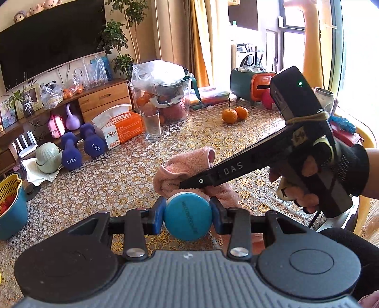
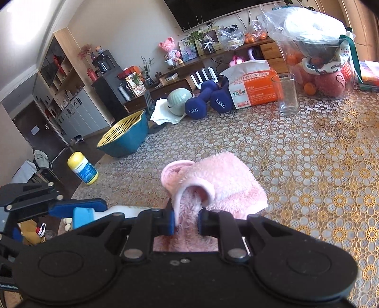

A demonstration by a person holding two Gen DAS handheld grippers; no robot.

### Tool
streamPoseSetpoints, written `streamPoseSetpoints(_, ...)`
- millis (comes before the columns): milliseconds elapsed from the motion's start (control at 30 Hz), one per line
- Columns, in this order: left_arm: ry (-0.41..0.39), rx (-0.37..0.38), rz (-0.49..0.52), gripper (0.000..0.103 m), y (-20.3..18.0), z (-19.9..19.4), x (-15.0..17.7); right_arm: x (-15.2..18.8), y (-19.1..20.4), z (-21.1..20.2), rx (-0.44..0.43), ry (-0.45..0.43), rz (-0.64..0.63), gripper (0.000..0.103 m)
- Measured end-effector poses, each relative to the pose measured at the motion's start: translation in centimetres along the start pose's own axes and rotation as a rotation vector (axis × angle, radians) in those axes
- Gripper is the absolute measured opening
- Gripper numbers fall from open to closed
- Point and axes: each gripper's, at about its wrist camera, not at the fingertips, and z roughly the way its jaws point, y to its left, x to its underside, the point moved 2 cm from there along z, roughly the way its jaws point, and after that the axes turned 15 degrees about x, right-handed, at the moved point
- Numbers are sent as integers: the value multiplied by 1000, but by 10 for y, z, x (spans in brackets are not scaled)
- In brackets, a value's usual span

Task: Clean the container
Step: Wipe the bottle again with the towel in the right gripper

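Left gripper [image 1: 187, 214] clamped on round, smooth blue-capped white container [image 1: 187, 216]; right gripper [image 2: 187, 219] pinching fluffy pink cloth [image 2: 213, 184] against it, over lacy tablecloth [image 2: 319, 165].

Lighting: daylight, bright, admitted from the window [image 1: 293, 35] at upper right of the left wrist view; panes blown out to white, glare spread over the curtain [image 1: 201, 42]. Tablecloth [image 2: 319, 165] lit warmly, with sheen on the far right part. Upper left wall [image 2: 21, 21] of the right wrist view washed out by glare. Shadows: soft, short. Distortion: strong fisheye curvature noted; the television [image 1: 47, 40] edge is bowed, corners darkened. Focus: mid-distance rendered sharp; gripper bodies nearest the lenses slightly soft. Motion blur: not observed.
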Motion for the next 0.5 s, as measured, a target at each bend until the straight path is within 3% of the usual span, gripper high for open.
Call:
streamPoseSetpoints(400,-4,3,-23,39,1,-5,7,-1,-17,40,86,67,31,18)
streamPoseSetpoints(500,1,-6,-13,39,-2,-5,9,2,-19,44,145,84,13,18)
